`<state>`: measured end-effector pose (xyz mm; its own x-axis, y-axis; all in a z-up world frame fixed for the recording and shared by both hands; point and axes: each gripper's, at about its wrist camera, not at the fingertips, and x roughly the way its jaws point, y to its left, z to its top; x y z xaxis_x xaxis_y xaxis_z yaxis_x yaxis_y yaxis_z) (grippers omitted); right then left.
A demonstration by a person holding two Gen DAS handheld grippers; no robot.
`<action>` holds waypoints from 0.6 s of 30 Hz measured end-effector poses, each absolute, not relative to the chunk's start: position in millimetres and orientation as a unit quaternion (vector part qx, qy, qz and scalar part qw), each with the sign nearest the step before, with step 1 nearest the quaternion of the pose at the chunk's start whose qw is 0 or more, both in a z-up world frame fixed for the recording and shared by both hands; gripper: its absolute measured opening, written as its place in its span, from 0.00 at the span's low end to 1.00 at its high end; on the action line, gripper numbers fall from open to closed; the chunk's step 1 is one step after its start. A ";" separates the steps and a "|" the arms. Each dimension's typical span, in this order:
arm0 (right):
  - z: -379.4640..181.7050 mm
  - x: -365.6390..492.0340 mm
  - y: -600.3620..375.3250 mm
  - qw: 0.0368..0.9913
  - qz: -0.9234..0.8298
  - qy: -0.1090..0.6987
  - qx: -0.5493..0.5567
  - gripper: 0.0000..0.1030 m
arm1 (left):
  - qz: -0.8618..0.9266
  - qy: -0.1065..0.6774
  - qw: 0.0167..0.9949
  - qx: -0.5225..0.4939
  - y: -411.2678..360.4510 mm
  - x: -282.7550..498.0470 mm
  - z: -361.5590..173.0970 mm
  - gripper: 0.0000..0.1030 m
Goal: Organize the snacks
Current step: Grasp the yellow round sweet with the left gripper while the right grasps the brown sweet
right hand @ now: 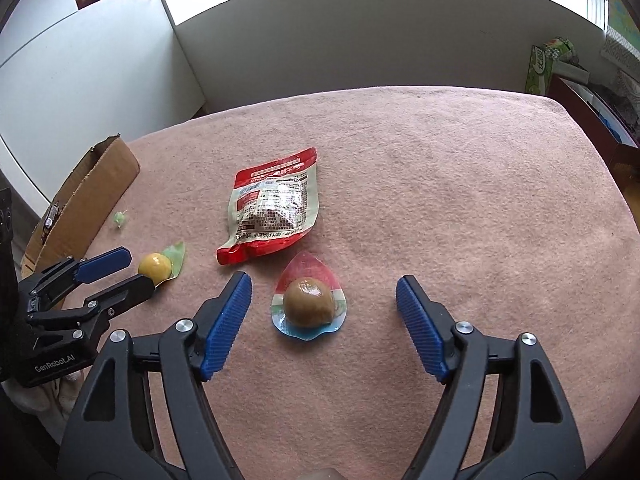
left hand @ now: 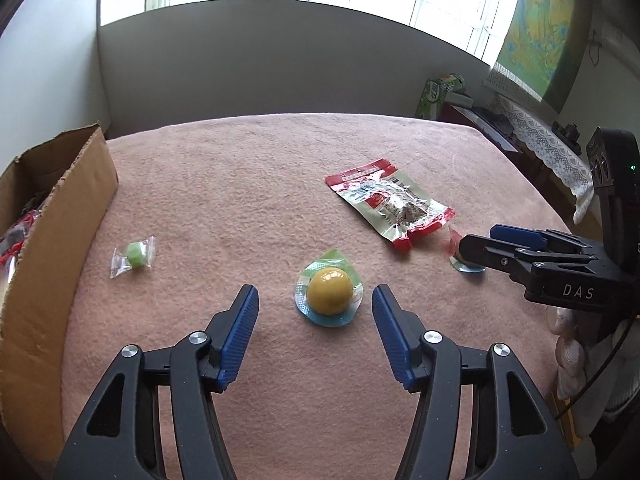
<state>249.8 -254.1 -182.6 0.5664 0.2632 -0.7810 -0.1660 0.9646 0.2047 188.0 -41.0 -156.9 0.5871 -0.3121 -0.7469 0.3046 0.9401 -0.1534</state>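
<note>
**Two open grippers, each over a round snack**

A pink cloth covers the worktop [left hand: 280, 168]. Snacks lie on it, and a brown box [left hand: 60, 216] stands at the left edge.

The box is made of cardboard and its top is open. Only a small part of the inside shows. Something red and something dark in clear wrap lie in there, but it is too hidden to tell what they are.

The left gripper [left hand: 315, 307] has its jaws spread. A yellow ball [left hand: 330, 291] in a clear cup with a green and blue rim sits on the cloth between the blue pads. The pads do not touch it. In the right wrist view, one finger tip is just beside the ball.

The right gripper [right hand: 324, 300] has its jaws spread wide too. A brown ball [right hand: 309, 302] in a clear cup with a red and blue rim sits on the cloth between its pads. There is a gap on both sides, so nothing is pinched.

A red bag [right hand: 272, 208] with a clear front lies flat just behind the brown ball. Small dark pieces show through the front. It is between the two balls and a bit farther back.

A small green candy [left hand: 135, 255] in a clear wrapper lies by itself near the box, left of the yellow ball.

A hand in a white glove [left hand: 570, 360] holds the right gripper.
</note>
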 end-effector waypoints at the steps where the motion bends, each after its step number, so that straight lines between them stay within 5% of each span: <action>1: -184.2 250.8 -253.0 0.883 0.119 0.452 0.051 0.70 | -0.173 0.423 0.889 -0.005 -41.7 190.8 -159.3 0.57; 9: -187.8 244.6 -233.2 0.892 0.101 0.440 -0.009 0.49 | -0.171 0.436 0.884 -0.011 -43.8 197.9 -165.8 0.56; 13: -187.7 240.9 -230.9 0.894 0.101 0.435 -0.017 0.34 | -0.159 0.433 0.887 0.000 -46.4 197.1 -166.9 0.39; 18: -186.9 239.0 -234.0 0.895 0.102 0.434 -0.009 0.33 | -0.156 0.431 0.889 -0.004 -43.5 197.8 -167.5 0.34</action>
